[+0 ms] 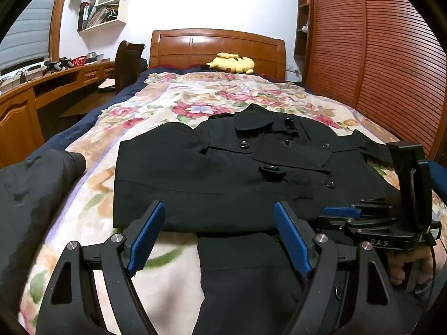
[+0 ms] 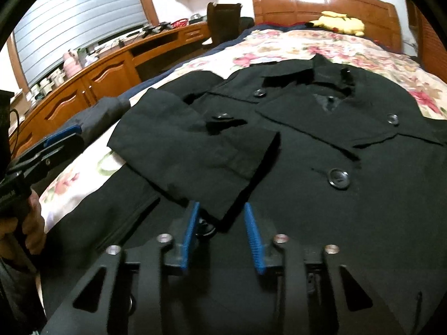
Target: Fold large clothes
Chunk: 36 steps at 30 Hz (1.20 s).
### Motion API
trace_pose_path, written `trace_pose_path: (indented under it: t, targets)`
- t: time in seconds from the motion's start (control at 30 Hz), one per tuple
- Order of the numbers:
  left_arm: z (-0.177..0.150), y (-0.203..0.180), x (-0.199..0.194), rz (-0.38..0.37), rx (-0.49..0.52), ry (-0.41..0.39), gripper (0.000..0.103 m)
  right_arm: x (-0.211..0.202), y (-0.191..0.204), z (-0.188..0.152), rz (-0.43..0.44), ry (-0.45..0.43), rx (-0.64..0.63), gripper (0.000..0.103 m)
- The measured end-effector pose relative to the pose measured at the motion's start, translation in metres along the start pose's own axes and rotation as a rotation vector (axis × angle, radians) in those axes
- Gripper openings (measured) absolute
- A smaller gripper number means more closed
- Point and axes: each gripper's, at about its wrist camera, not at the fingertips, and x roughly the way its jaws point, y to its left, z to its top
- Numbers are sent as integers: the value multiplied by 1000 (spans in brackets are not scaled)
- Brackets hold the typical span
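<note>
Claws tilted down over black coat (image 1: 223,167): left claw (image 1: 220,237) spread, right claw (image 2: 223,231) narrow, gripping nothing.

A big black coat (image 1: 251,167) lies flat on the bed (image 1: 173,103), front side up, with its collar (image 2: 321,68) pointing to the headboard end and its bottom part hanging toward the near edge. It has round black buttons (image 2: 338,178) down the front and wide flaps by the neck. One sleeve (image 2: 201,150) is folded across the chest, so its open cuff (image 2: 251,178) lies slanted on top of the coat near the middle, and the cloth looks smooth with only small wrinkles.
</note>
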Motion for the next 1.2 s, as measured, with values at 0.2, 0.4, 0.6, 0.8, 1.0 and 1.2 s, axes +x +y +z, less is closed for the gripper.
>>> trace_pose_path:
  t: [0.2, 0.4, 0.6, 0.8, 1.0, 1.2]
  targets:
    - [-2, -5, 0, 3, 11, -6, 81, 3, -1, 3, 13, -5, -7, 6]
    - [-4, -9, 0, 18, 26, -9, 81, -19, -2, 0, -5, -104, 6, 4]
    - [-2, -16, -2, 14, 38, -24, 81, -55, -7, -4, -69, -200, 11, 4]
    - [0, -30, -3, -22, 49, -29, 81, -93, -19, -20, -144, -248, 8, 4]
    - [3, -43, -9, -71, 56, -51, 81, -127, -21, -44, -276, -273, -6, 3]
    - [5, -54, -14, -96, 84, -71, 81, -160, -12, -83, -393, -296, 20, 3]
